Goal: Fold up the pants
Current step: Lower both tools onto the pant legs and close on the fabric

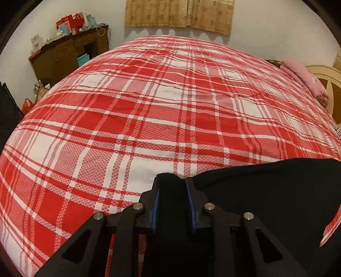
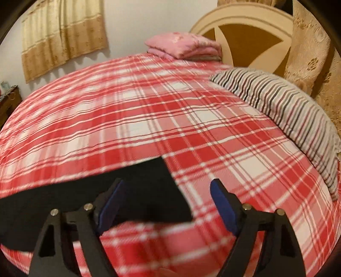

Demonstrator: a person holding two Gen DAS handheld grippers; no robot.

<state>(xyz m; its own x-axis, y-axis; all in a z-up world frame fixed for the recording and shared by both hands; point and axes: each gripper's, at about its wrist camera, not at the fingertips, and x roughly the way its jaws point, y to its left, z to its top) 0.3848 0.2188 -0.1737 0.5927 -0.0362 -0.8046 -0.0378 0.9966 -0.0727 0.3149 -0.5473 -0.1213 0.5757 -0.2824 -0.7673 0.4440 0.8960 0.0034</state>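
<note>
The black pants (image 1: 266, 191) lie on a red and white plaid bed (image 1: 149, 106). My left gripper (image 1: 171, 181) is shut on an edge of the pants, with black cloth pinched between its blue pads (image 1: 155, 204). In the right wrist view the pants (image 2: 119, 191) stretch as a flat black band from the left edge to a squared end. My right gripper (image 2: 168, 187) is open just above that end, its left finger over the cloth, its right finger over the bedspread (image 2: 191, 119). Nothing sits between its pads.
A striped pillow (image 2: 287, 119) lies along the right side of the bed. A folded pink blanket (image 2: 183, 45) sits by the headboard (image 2: 245, 32). A brown cluttered desk (image 1: 68, 53) stands beyond the bed's far left corner. Curtains (image 1: 179, 12) hang on the far wall.
</note>
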